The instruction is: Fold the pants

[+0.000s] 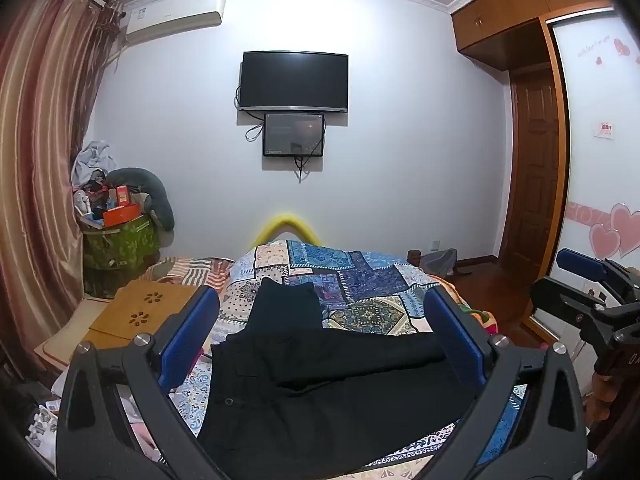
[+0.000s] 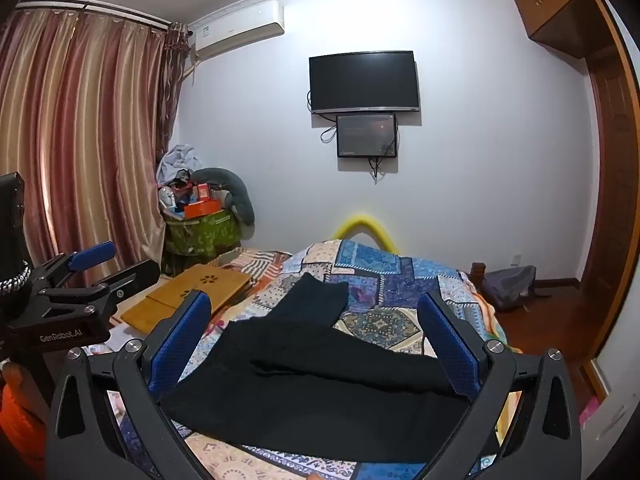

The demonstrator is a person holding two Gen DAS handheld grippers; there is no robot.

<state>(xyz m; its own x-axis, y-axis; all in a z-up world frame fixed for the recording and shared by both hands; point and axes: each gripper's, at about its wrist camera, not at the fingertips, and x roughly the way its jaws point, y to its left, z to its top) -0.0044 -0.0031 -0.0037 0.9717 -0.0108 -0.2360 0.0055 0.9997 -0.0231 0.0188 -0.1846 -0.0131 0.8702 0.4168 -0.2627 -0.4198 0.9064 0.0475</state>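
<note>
Black pants lie spread on a patchwork bedspread, waistband and button near me at the left, one leg running away toward the far end, the other out to the right. My left gripper hovers over them, open wide, nothing between its blue pads. In the right wrist view the same pants lie below my right gripper, also open and empty. Each gripper shows in the other's view: the right one at the right edge, the left one at the left edge.
A wooden lap desk rests left of the bed. Behind it a green basket piled with clutter stands by striped curtains. A TV hangs on the far wall. A wardrobe and door line the right side.
</note>
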